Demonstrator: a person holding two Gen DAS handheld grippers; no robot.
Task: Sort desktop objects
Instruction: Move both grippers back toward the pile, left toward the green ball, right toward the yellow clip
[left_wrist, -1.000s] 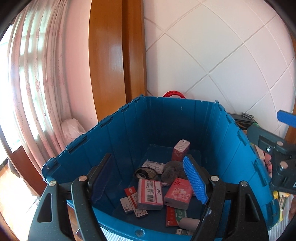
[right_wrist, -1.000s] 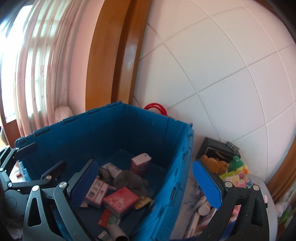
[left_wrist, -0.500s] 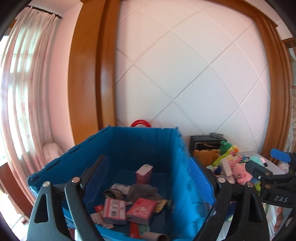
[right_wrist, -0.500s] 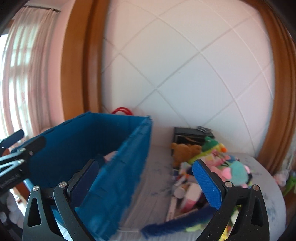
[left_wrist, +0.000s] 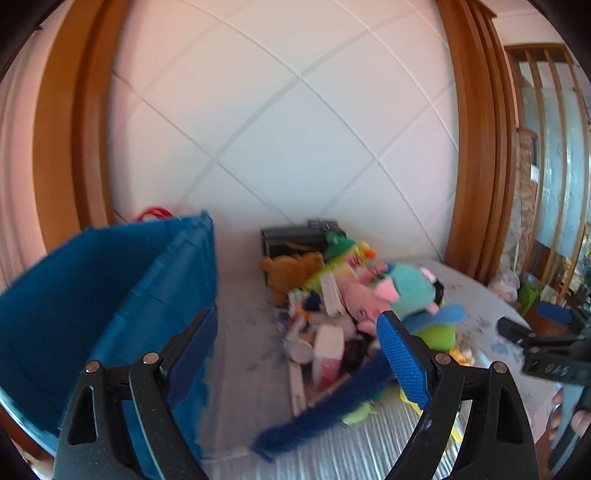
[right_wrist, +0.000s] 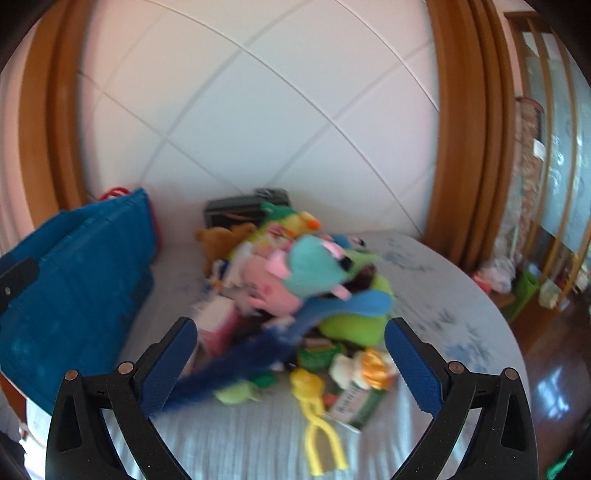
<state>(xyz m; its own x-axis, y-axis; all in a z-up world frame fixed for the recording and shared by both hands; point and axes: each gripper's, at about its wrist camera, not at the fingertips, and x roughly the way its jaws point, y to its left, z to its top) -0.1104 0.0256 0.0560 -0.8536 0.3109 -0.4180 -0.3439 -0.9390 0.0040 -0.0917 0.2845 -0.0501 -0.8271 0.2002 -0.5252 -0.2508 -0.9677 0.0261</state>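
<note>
A blue plastic crate (left_wrist: 110, 295) stands at the left of a round table; it also shows in the right wrist view (right_wrist: 74, 288). A heap of toys and small boxes (left_wrist: 354, 295) lies in the middle: a teal and pink plush (right_wrist: 310, 269), a brown bear (left_wrist: 288, 269), a long dark blue fuzzy strip (right_wrist: 251, 362), a yellow plastic tong (right_wrist: 317, 417) and a green box (right_wrist: 354, 406). My left gripper (left_wrist: 299, 354) is open and empty, above the table between crate and heap. My right gripper (right_wrist: 291, 365) is open and empty, in front of the heap.
A black box (left_wrist: 291, 236) stands against the white tiled wall behind the heap. The table (right_wrist: 461, 295) has a pale patterned cloth and its rounded edge runs along the right. Wooden door frames flank the wall. The views are motion-blurred.
Both grippers have swung right, away from over the crate toward the toy heap. The crate's inside has gone out of sight. Both stay open.
</note>
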